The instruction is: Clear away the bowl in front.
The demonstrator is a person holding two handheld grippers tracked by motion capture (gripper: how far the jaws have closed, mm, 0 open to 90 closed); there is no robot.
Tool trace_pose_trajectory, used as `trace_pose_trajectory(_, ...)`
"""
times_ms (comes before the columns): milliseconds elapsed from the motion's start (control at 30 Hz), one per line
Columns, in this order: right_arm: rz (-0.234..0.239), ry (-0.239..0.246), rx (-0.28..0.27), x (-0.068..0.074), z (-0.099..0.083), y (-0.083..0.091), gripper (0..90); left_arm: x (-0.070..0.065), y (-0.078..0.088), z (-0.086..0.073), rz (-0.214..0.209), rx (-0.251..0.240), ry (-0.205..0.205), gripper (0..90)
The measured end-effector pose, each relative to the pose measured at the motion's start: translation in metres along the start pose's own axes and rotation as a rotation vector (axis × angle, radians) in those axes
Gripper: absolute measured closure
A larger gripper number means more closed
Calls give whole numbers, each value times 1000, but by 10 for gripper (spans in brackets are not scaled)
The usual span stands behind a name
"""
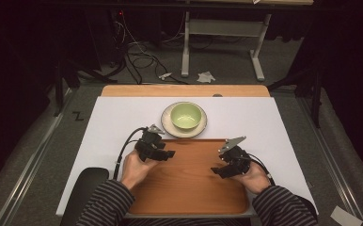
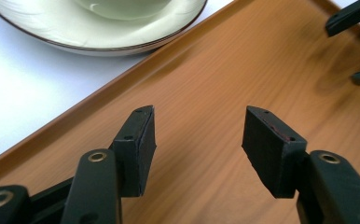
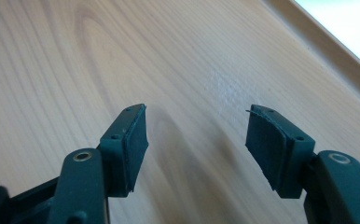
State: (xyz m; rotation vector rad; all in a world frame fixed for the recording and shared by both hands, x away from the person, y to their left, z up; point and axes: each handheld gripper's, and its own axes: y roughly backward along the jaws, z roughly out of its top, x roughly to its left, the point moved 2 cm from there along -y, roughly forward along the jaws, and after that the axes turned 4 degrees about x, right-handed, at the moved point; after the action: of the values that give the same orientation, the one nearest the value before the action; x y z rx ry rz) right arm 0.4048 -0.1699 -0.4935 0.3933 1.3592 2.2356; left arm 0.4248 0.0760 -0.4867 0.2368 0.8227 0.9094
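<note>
The pale green ceramic bowl on its cream plate lies at one o'clock of the nearer left gripper; both grippers' jaws gape wide, empty, right gripper farther.

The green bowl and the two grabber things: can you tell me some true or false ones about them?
1. The green bowl sits on a plate. True.
2. The bowl is on the wooden tray. False: it stands on the white tabletop, just beyond the tray's far edge.
3. The left gripper is open with nothing between its jaws. True.
4. The right gripper is holding a spoon. False: it is open and empty over the tray.
5. Both grippers hover over the tray. True.
</note>
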Motion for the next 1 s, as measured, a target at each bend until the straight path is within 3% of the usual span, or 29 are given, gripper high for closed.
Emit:
trace_pose_trajectory(200, -2, 21, 1, 3, 0, 1, 403, 0, -2, -1, 1, 2, 3, 442)
trace_pose_trajectory(600, 4, 22, 11, 2, 0, 0, 404, -2, -4, -5, 4, 17, -22, 430)
trace_pose_trajectory(1000, 3, 18, 6, 2, 0, 1, 405, -1, -3, -2, 4, 9, -14, 430)
